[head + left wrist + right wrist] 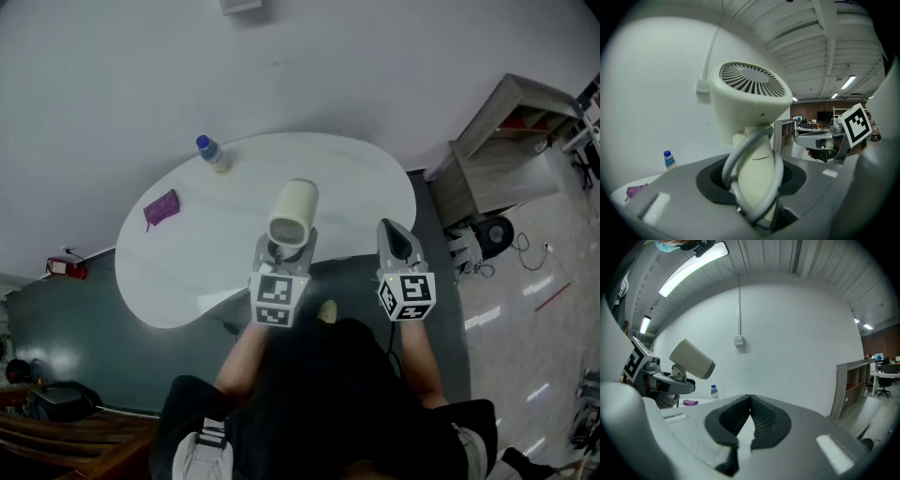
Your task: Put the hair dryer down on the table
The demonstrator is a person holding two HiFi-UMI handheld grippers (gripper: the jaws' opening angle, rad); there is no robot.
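Observation:
A cream hair dryer (293,214) stands upright over the near edge of the white oval table (356,178), its barrel pointing away from me. My left gripper (281,251) is shut on its handle. In the left gripper view the handle (757,161) sits between the dark pads, with the grey cord (736,187) looped round it and the rear grille (751,79) facing the camera. My right gripper (397,242) hovers to the right of the dryer, shut with nothing in it; its pads (761,420) meet at the tip. From the right gripper view the hair dryer (691,359) shows at left.
A clear bottle with a blue cap (214,154) stands at the table's far left, and a purple pouch (161,209) lies nearer on the left. A wooden shelf unit (506,150) stands to the right of the table. A red fire extinguisher (66,269) lies on the floor at left.

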